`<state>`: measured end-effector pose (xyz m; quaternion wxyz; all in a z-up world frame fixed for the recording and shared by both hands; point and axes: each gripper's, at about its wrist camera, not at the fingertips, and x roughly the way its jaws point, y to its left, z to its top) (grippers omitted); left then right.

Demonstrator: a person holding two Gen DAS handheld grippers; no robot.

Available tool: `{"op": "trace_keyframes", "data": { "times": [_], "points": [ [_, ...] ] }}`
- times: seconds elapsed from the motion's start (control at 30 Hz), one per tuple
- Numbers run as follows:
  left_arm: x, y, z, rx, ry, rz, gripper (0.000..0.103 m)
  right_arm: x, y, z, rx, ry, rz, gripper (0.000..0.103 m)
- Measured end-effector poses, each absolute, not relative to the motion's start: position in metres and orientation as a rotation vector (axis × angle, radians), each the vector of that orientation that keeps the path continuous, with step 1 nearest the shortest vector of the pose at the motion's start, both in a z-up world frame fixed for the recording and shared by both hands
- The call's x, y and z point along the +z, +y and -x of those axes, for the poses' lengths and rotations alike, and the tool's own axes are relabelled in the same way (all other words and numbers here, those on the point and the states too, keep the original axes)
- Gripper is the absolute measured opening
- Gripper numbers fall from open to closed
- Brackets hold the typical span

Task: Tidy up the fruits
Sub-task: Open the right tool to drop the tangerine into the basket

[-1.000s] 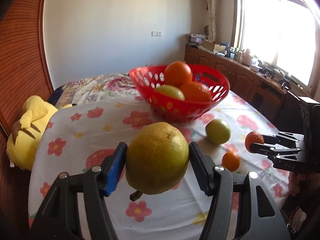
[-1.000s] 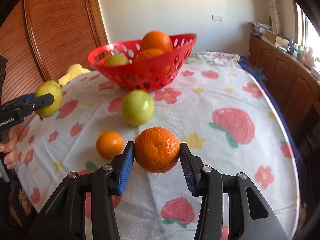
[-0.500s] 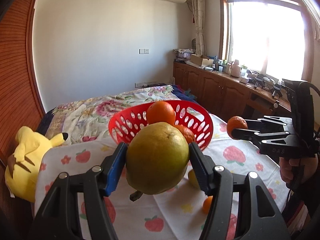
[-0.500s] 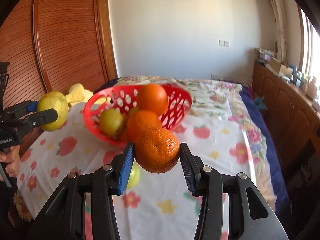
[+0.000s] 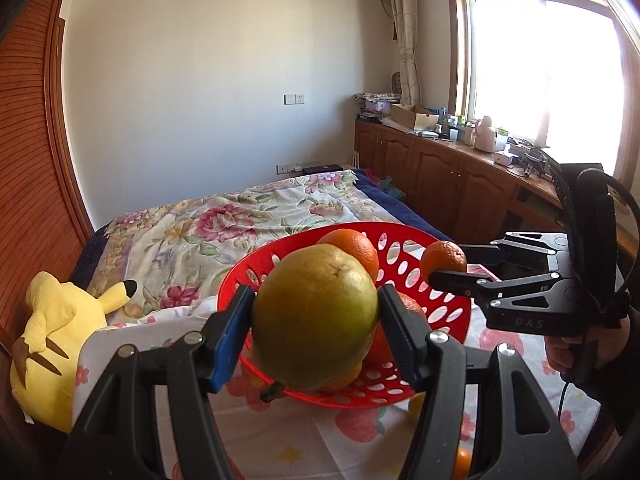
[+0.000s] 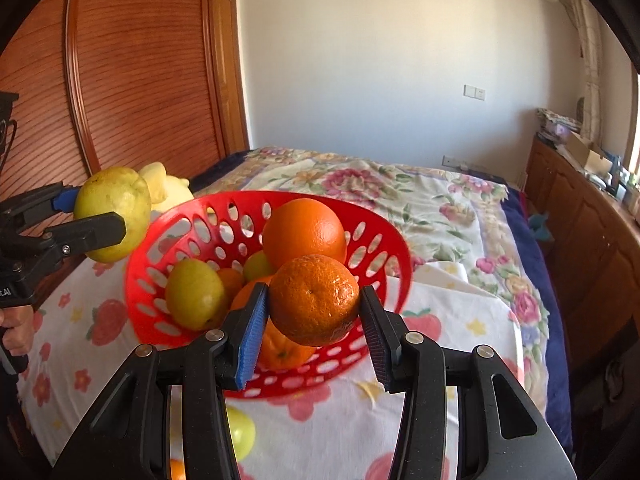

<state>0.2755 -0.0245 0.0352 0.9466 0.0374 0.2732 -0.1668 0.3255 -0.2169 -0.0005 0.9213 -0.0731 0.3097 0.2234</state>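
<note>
My left gripper [image 5: 316, 318] is shut on a large yellow-green pear [image 5: 316, 316], held in the air at the near rim of the red perforated basket [image 5: 452, 312]. That pear [image 6: 114, 212] and left gripper [image 6: 86, 216] show at the basket's left side in the right wrist view. My right gripper [image 6: 314, 306] is shut on a small orange mandarin [image 6: 314, 300], just above the near rim of the red basket [image 6: 384, 236]. The same mandarin [image 5: 444, 258] hangs at the basket's right edge. The basket holds a big orange [image 6: 304, 232], green-yellow fruits [image 6: 194, 294] and more oranges.
The basket stands on a white cloth with strawberries and flowers [image 6: 440, 312]. A green fruit [image 6: 240, 436] and a small orange [image 6: 176, 470] lie on the cloth in front. A yellow plush toy [image 5: 56, 344] sits left, a floral bed [image 5: 224, 220] behind, wooden cabinets [image 5: 440, 176] right.
Both grippers have risen and moved toward the basket with their fruit. The pear and the mandarin now hang at the basket's rim, and the loose fruit on the cloth have dropped low in view.
</note>
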Motion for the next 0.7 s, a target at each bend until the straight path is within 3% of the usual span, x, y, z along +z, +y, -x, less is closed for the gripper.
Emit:
{"op": "trace_keyframes", "data": {
  "times": [0.4,0.5,0.7],
  "points": [
    [0.022,-0.030,-0.302,-0.330,0.584,-0.095,0.062,-0.018,-0.206,-0.351,0.436,0.674,0.196,0.047],
    [0.019,-0.032,-0.307,-0.326,0.591,-0.103,0.062,-0.015,-0.209,-0.352,0.422,0.645,0.186,0.058],
    [0.013,-0.033,-0.321,-0.314,0.619,-0.113,0.062,-0.011,-0.216,-0.351,0.426,0.630,0.157,0.060]
  ]
}}
